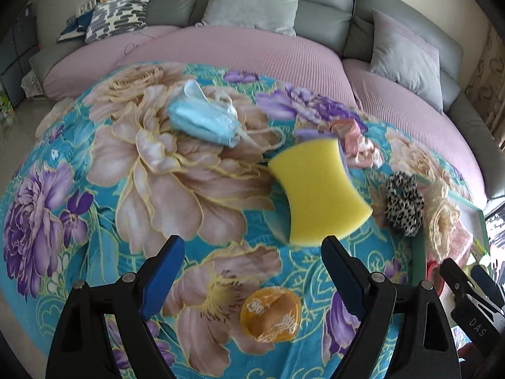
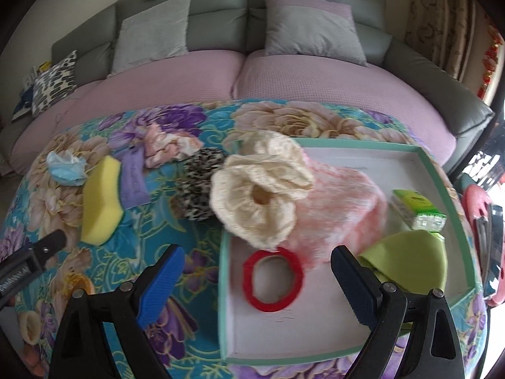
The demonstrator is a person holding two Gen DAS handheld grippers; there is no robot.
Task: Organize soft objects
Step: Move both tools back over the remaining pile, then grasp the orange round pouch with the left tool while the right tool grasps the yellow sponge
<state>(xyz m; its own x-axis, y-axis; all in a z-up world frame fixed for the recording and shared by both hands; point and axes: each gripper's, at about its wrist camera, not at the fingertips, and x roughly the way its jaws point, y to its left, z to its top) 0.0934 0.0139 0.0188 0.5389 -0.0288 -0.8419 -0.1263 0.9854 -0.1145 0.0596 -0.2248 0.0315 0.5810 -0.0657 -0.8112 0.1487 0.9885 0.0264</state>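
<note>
- The surface wears a bright flower cloth, and soft things lie all over it. A tray with a green rim sits at its right side, in front of a sofa.
- The tray already holds a fluffy pink cloth, a cream crochet piece that hangs over its left rim, a green foam piece, a pack of tissues and a red ring band.
- The job looks partly done. The loose things probably go in the tray next.
- The left tongs are wide open and hold nothing. They hang over the cloth, near the yellow sponge.
- The sponge looks like the next pick. It is thick and squishy, so the tongs should come down over its narrow middle and squeeze gently.
- The right tongs are also open and empty, above the red ring band in the tray.
- A blue face mask lies crumpled behind the sponge, with loose strings that could snag.
- A spotted hair band sits just left of the tray.
- A small orange packet lies between the left tongs' tips.
</note>
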